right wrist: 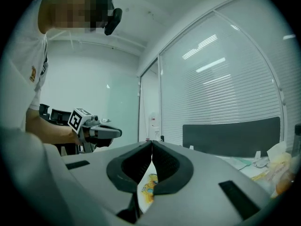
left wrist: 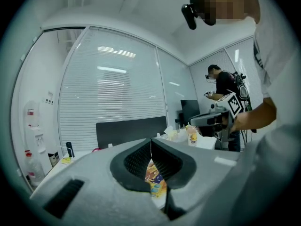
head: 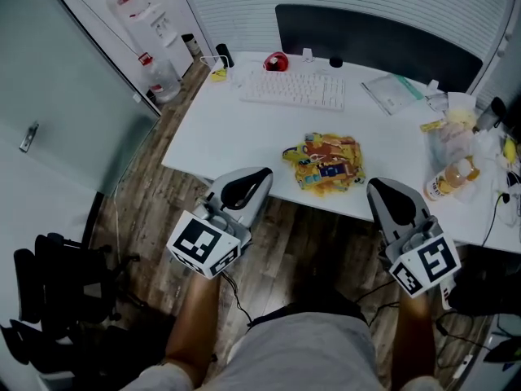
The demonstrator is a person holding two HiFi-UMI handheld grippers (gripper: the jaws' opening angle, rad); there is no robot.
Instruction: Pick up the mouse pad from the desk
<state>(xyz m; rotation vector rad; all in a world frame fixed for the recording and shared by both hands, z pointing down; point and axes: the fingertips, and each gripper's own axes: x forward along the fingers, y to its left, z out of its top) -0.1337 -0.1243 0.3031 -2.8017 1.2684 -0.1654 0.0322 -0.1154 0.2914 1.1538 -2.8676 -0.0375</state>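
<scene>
The mouse pad [head: 324, 163], a crumpled-looking sheet printed in yellow, orange and blue, lies near the front edge of the white desk [head: 220, 133]. My left gripper [head: 259, 175] is at the desk's front edge, left of the pad, shut and holding nothing. My right gripper [head: 381, 188] is just off the edge, right of the pad, also shut and holding nothing. In the left gripper view the jaws [left wrist: 151, 142] meet, with the pad [left wrist: 156, 182] showing below them. The right gripper view shows closed jaws [right wrist: 151, 145] and the pad [right wrist: 148, 188] beyond.
A white keyboard [head: 293, 90], a red object [head: 276, 61] and a dark partition [head: 374, 43] are at the desk's back. A plastic sleeve [head: 392, 92], bags and a bottle [head: 448, 182] crowd the right side. A water dispenser [head: 151, 23] and black chair [head: 49, 300] stand left. Another person [left wrist: 225, 86] stands behind.
</scene>
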